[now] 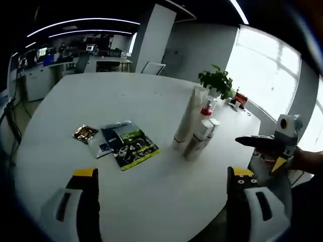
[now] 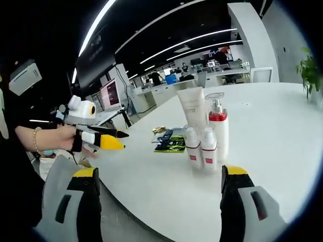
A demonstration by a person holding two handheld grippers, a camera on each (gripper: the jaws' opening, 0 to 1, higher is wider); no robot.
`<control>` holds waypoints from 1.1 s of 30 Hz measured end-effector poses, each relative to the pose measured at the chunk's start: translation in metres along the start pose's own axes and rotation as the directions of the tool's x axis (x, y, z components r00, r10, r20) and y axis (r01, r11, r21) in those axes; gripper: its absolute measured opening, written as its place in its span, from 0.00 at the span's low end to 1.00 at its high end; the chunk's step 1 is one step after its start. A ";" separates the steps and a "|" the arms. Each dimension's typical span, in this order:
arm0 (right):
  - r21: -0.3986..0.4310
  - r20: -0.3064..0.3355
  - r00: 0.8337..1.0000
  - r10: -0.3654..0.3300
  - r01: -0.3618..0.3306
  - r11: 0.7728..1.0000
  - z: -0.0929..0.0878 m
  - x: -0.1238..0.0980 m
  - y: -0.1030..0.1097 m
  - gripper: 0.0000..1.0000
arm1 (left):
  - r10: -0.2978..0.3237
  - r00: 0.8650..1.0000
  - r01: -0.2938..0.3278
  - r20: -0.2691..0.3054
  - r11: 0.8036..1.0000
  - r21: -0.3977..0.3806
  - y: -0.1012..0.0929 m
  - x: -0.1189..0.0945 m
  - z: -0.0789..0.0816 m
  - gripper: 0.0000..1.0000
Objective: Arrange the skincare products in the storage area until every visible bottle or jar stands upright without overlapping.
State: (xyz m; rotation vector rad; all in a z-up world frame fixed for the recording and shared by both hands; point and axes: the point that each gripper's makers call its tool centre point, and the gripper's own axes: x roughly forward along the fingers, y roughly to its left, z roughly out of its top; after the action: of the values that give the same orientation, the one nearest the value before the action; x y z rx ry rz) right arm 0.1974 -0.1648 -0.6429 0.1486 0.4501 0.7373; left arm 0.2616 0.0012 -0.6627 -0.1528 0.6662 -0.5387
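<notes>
four skincare products stand upright in a tight cluster on the round white table (image 1: 166, 201), toward its far right side in the left gripper view. the tall white tube (image 1: 187, 118) rests on its cap, wide crimped end up. just beside it is a white pump bottle (image 2: 218, 132) with a red collar and a clear pump head. two small white bottles (image 2: 201, 147) with white caps and pinkish red label bands stand at the front of the group in the right gripper view, side by side and nearly touching. none of them lies over another. what is inside them cannot be seen, since all are opaque.

the left gripper (image 1: 164, 176) has its jaws spread wide, with nothing between them, above the near part of the table. the right gripper (image 2: 159, 174) is likewise wide open and empty, its yellow-tipped grey jaws framing the cluster from the table edge.

well apart from the bottles, flat sachets lie on the tabletop: a dark green and black packet (image 1: 130, 145) with pale lettering, a small clear one (image 1: 102, 146) partly under it, and a shiny gold foil one (image 1: 85, 133). a potted green plant (image 1: 218, 80) stands behind the cluster near the far rim, with a small red thing (image 1: 240, 98) beside it, too small to identify. nothing stands between either gripper and the bottles. the tabletop is smooth and matte. beyond it are office desks, monitors and a bright window.
</notes>
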 end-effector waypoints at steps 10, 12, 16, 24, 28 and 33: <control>0.023 -0.010 1.000 -0.007 0.007 1.000 -0.003 0.001 -0.002 1.00 | 0.044 0.998 -0.043 -0.053 0.999 0.017 0.015 0.042 0.005 0.99; 0.020 -0.017 1.000 -0.004 0.004 1.000 -0.004 0.003 0.000 1.00 | 0.070 0.996 -0.070 -0.063 0.998 0.005 0.018 0.045 0.006 0.99; 0.027 -0.022 1.000 -0.009 0.009 1.000 -0.005 0.002 -0.002 1.00 | 0.136 0.986 -0.137 -0.101 0.991 -0.001 0.029 0.062 0.005 0.99; 0.052 -0.036 0.999 -0.025 0.026 0.998 -0.009 0.002 -0.006 1.00 | 0.231 0.965 -0.233 -0.123 0.972 -0.004 0.054 0.091 0.007 0.99; 0.057 -0.042 0.999 -0.030 0.032 0.998 -0.011 0.002 -0.007 1.00 | 0.262 0.955 -0.264 -0.135 0.965 0.006 0.060 0.109 0.009 0.97; 0.069 -0.046 0.998 -0.043 0.046 0.997 -0.013 0.003 -0.012 1.00 | 0.314 0.939 -0.314 -0.136 0.949 0.022 0.065 0.124 0.016 0.97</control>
State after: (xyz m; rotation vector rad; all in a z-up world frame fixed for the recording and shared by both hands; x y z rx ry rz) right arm 0.2010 -0.1720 -0.6585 0.1878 0.5207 0.6821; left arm 0.3807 -0.0086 -0.7376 -0.0070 0.8084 -0.2416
